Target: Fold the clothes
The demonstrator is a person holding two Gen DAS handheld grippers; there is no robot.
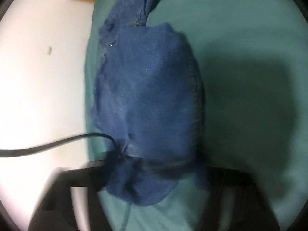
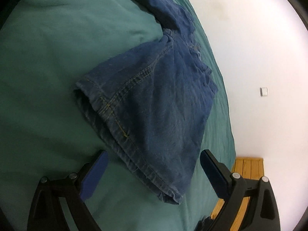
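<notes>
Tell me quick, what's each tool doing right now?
Left tool: closed on the blue denim jeans.
Right tool: open, holding nothing, straddling the jeans' hem.

My left wrist view looks down close on the jeans (image 1: 150, 96); right views them lower, toward one o'clock.

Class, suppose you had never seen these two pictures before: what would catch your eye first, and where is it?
The blue jeans stand out first, lying across the green bedding, a hemmed leg end with yellow stitching pointing toward the open right gripper. In the left wrist view the denim fills the middle and drapes over the left gripper, hiding its fingers. A black cable curves in from the left against the white wall.
</notes>
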